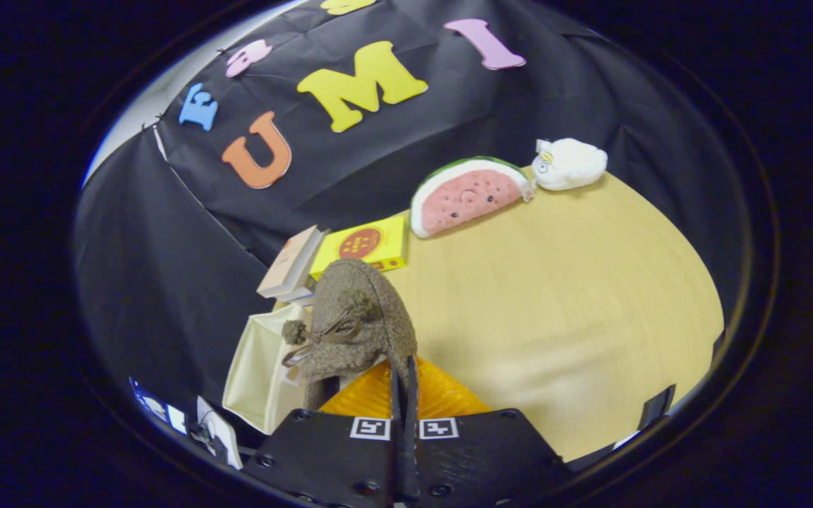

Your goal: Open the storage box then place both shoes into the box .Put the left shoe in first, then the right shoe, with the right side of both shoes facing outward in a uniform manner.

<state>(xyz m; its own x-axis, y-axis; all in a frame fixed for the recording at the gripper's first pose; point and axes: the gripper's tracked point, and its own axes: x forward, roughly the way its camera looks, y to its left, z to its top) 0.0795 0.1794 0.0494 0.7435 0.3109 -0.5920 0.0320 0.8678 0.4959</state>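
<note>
My gripper (404, 386) is shut on the thin rim of a brown fuzzy shoe (368, 317). The shoe is lifted off the table and its toe points away from me. A bow with two pom-poms sits on its upper. I cannot tell whether it is the left or the right shoe. Just left of the fingers and partly under the shoe stands the cream fabric storage box (260, 370), open at the top. What lies inside the box is hidden by the shoe.
Beyond the shoe, a yellow box (364, 245) and stacked books (292, 267) lie by the black wall. A watermelon plush (466, 194) and a white plush (567, 164) sit at the back of the wooden table (562, 310).
</note>
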